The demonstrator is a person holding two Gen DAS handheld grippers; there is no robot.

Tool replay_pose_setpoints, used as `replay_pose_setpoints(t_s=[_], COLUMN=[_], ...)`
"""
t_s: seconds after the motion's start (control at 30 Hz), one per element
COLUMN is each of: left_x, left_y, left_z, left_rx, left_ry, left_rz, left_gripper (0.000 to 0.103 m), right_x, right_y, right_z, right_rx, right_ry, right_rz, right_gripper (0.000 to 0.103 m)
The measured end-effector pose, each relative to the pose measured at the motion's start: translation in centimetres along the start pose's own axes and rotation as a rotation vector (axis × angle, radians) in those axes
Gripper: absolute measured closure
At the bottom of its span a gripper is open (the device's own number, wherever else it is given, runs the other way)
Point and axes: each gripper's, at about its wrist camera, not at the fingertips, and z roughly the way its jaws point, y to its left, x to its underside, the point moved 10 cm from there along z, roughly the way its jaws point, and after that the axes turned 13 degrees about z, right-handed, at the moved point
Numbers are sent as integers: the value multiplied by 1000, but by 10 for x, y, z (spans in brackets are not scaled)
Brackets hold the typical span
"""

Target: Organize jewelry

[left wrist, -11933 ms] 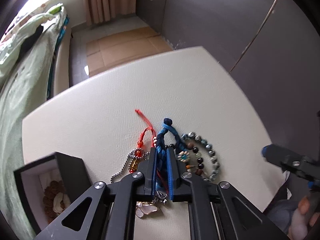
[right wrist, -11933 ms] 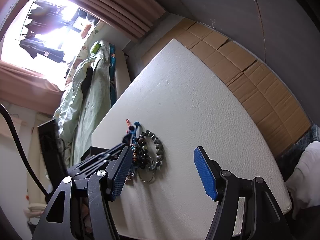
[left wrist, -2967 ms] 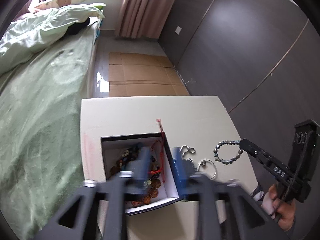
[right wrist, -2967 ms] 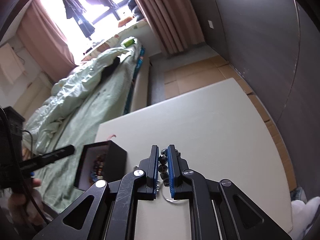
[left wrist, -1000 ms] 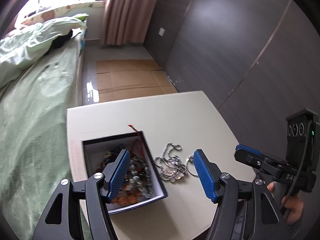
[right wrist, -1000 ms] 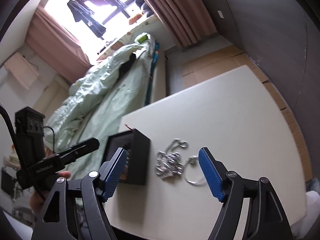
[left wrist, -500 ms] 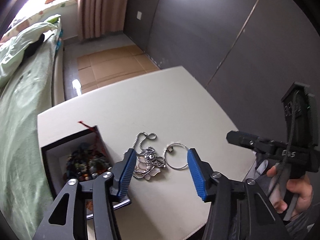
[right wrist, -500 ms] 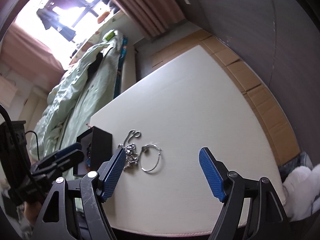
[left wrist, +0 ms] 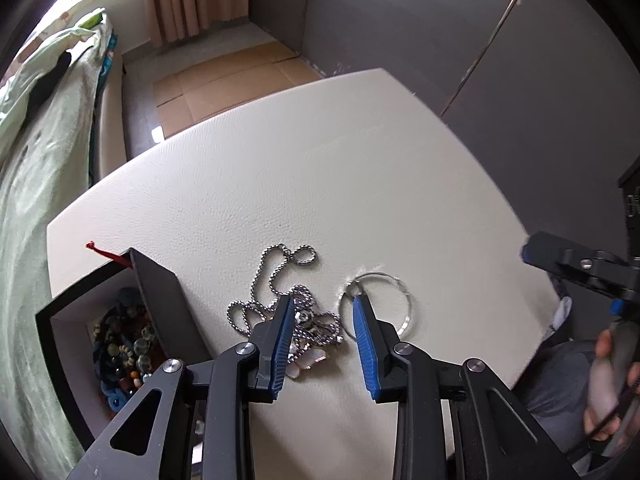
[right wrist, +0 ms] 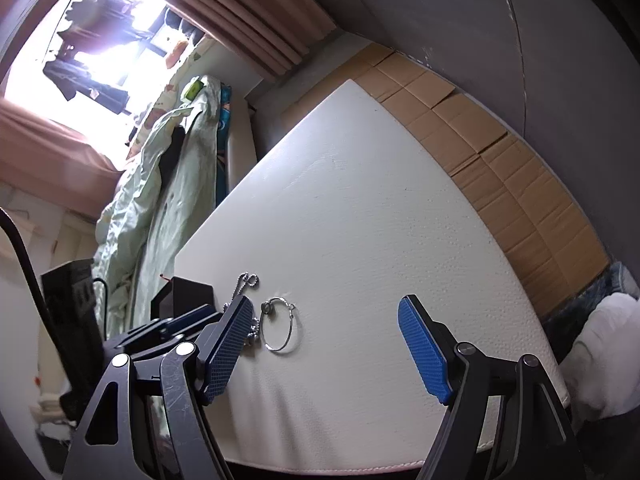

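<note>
A silver ball-chain necklace (left wrist: 280,280) with a pale pendant lies tangled on the white table (left wrist: 320,160). A thin silver bangle (left wrist: 402,292) lies just right of it, and shows in the right wrist view (right wrist: 280,328). The black jewelry box (left wrist: 160,300) at the left holds beaded bracelets (left wrist: 124,344) and a red cord. My left gripper (left wrist: 322,304) is open, low over the necklace, its jaws on either side of the pendant end. My right gripper (right wrist: 324,320) is wide open and empty, off to the right of the bangle.
A bed with a green duvet (left wrist: 36,128) runs along the table's left side. Cardboard sheets (left wrist: 224,80) cover the floor beyond the table. A dark wall (left wrist: 440,40) stands behind and to the right. The table's right edge is near my right gripper (left wrist: 568,260).
My left gripper has dropped lower and forward over the necklace, its jaws narrower than before. My right gripper has swung away to the right, still wide open.
</note>
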Motion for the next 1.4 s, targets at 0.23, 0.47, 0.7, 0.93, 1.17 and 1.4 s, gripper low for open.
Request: replay_pose_setpoints(t_s=[0.23, 0.47, 0.7, 0.93, 1.17, 1.4], left_x=[2, 3, 5, -11, -23, -31], left_y=[4, 2, 5, 9, 15, 23], left_z=[21, 29, 21, -15, -54, -87], left_rx=[-55, -124, -107, -76, -53, -34], left_ry=[57, 76, 44, -78, -200, -301], left_rz=[23, 80, 66, 18, -34, -65], left_gripper=[73, 73, 91, 92, 96, 97], right_x=[-1, 0, 1, 4, 6, 12], right_y=[-3, -3, -2, 0, 6, 19], right_z=[2, 4, 6, 11, 16, 24], right_rx=[-14, -17, -14, 3, 17, 15], right_ry=[15, 30, 31, 37, 43, 60], right_rz=[22, 24, 21, 5, -29, -90], right_gripper=[27, 27, 27, 27, 27, 27])
